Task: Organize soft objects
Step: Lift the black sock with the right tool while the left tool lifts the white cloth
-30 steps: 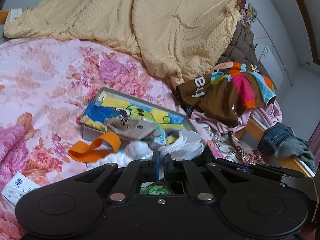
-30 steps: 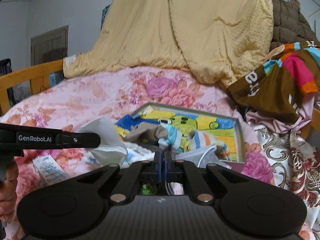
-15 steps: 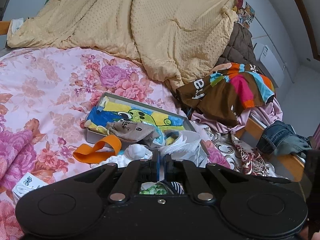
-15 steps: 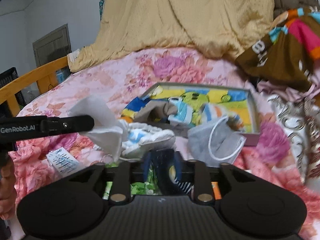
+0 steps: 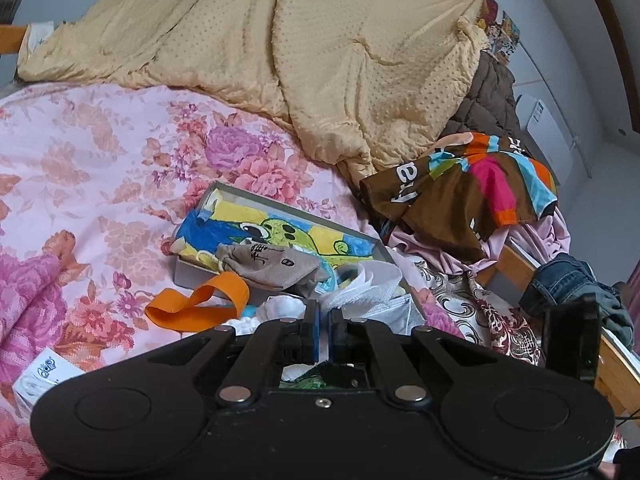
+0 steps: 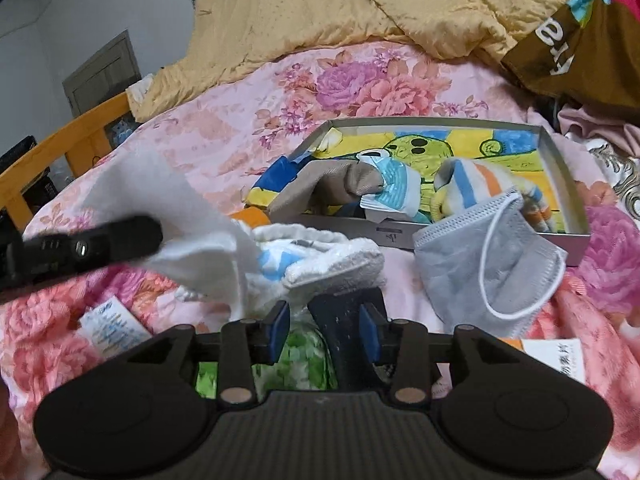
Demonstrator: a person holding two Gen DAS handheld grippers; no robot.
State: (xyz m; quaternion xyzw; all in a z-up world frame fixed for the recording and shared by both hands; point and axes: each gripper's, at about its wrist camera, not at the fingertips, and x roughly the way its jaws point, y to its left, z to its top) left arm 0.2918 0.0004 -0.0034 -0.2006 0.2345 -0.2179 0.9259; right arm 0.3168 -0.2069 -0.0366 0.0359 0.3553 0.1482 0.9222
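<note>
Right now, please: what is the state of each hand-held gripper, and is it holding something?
Left hand-held gripper: closed on a white cloth.
Right hand-held gripper: opening, not gripping; a dark blue sock lies between its jaws.

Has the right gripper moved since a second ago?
Yes. The right gripper has dropped forward toward the bed: the grey box now looms larger and sits higher in its view. Its jaws are opening.

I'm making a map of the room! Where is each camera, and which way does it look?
Left wrist: sits on the left gripper, shut on a white tissue; faces the grey shallow box on the floral bed; the right gripper's tip shows.
Right wrist: sits on the right gripper, jaws opening over a dark blue cloth; faces the same box; the left gripper shows.
Shared: box, tissue.
</note>
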